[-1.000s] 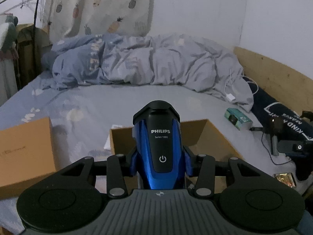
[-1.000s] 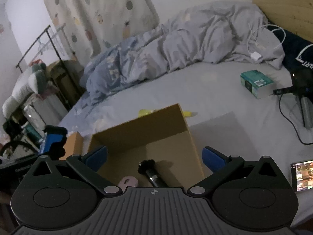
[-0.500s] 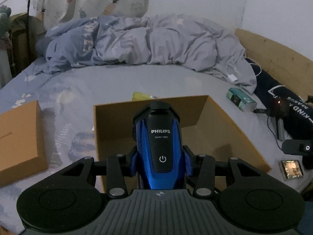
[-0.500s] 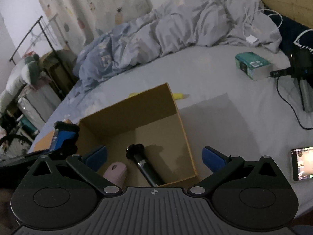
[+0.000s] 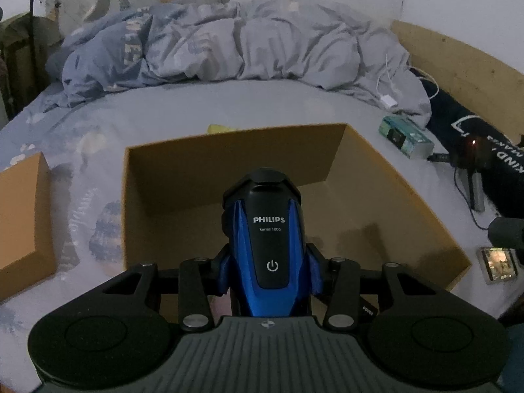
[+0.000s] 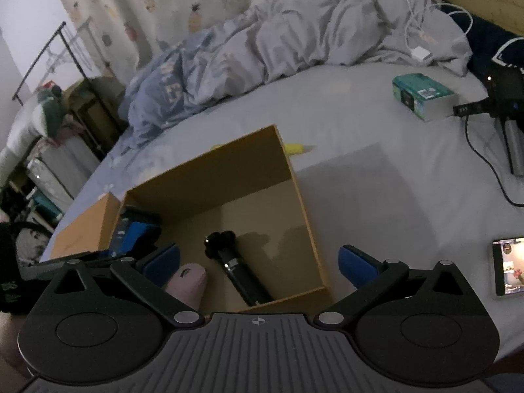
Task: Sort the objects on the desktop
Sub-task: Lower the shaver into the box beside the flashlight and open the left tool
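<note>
Inside the box (image 6: 304, 203) on the bed, a black tripod (image 6: 235, 265) and a pink mouse (image 6: 188, 281) already lie sorted; above its near-left corner the left gripper (image 5: 267, 271) hangs clenched on the shaver (image 5: 268, 249), not yet dropped; the right gripper (image 6: 258, 262) is spread, empty; a yellow thing (image 6: 296, 148) behind the box and a teal carton (image 6: 422, 95) probably remain.

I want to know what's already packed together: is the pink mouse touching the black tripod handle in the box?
Apart. The right wrist view shows bare box floor between the pink mouse and the black tripod handle inside the cardboard box.
</note>
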Action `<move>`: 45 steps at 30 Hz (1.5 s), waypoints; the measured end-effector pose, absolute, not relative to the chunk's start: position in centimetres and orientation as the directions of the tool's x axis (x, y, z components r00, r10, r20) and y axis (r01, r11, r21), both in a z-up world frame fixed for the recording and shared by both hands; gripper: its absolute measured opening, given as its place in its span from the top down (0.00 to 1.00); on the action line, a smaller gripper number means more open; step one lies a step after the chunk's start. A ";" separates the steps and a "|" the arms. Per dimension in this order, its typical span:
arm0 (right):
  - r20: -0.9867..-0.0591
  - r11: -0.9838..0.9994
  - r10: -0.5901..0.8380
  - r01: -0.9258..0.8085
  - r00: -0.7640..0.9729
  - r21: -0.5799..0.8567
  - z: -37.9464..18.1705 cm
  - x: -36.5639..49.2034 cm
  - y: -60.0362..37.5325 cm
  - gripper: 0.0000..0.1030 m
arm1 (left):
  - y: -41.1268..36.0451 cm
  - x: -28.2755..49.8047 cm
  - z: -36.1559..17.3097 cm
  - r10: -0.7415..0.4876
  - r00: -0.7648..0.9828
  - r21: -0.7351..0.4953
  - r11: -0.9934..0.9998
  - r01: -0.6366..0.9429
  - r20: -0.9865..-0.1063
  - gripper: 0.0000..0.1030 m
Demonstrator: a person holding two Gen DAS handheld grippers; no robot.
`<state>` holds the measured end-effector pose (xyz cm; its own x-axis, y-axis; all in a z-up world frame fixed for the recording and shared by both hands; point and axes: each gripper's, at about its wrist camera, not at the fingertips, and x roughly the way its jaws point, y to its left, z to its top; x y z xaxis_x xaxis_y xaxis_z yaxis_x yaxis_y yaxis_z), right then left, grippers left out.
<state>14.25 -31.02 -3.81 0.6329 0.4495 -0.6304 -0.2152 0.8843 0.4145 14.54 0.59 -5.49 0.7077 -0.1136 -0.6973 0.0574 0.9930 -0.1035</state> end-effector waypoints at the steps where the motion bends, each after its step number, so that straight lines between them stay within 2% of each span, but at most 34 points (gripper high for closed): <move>1: -0.632 0.884 0.449 -0.214 0.631 0.415 -3.9 14.3 -31.0 0.00 | 0.5 14.7 -5.6 -0.113 0.703 -0.102 0.993 0.058 -0.702 0.54; 22: -0.646 0.875 0.471 -0.221 0.601 0.432 -4.8 14.7 -31.2 0.00 | -2.6 17.7 -9.3 -0.083 0.566 -0.035 0.995 0.094 -0.820 0.55; 45: -0.693 0.886 0.455 -0.203 0.559 0.418 -6.6 15.0 -31.2 0.00 | -3.2 18.2 -10.6 0.003 0.465 0.058 0.993 0.105 -0.885 0.58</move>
<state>15.00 -31.20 -6.55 0.5592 0.4549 -0.6931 -0.2028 0.8857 0.4177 18.16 -3.20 -10.56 0.4646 0.0028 -0.8855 0.1051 0.9928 0.0582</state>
